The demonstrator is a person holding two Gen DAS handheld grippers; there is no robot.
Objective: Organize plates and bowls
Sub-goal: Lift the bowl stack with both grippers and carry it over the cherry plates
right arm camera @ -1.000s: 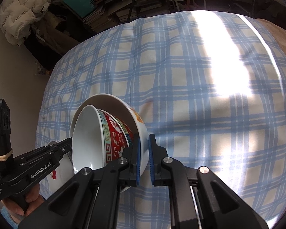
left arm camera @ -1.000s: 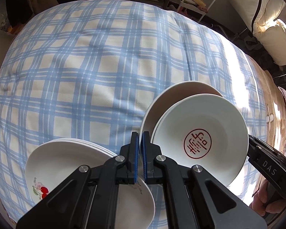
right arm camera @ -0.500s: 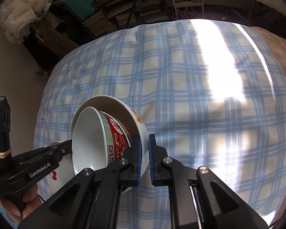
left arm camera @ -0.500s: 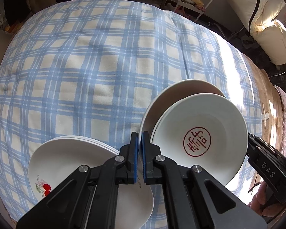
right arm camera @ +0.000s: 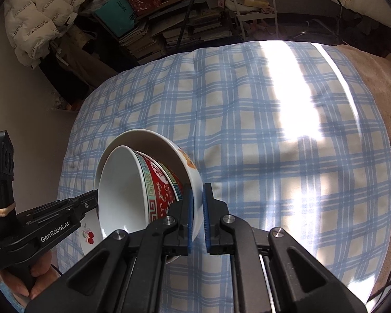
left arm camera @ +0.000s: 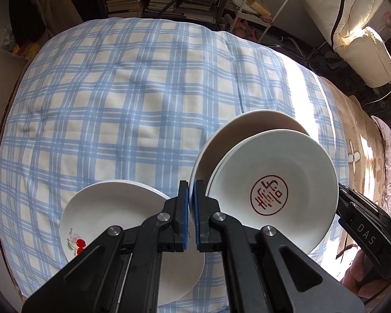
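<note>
Two nested bowls (right arm camera: 143,187), a red-patterned ceramic one inside a white one, hang tilted between both grippers: right gripper (right arm camera: 197,216) pinches one rim, left gripper (left arm camera: 191,216) the opposite rim, above the stacked white plates (left arm camera: 112,216).

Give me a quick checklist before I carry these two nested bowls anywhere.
1. Right tongs clamped on the outer bowl wall: ok.
2. Left tongs shut at the opposite rim, actually gripping it: cannot tell.
3. Inner bowl seated inside the outer one: ok, but both are steeply tilted.
4. Bowls clear of the plate stack: cannot tell, the tongs hide the gap.
5. Free room on the checked blanket to set them down: ok.
</note>
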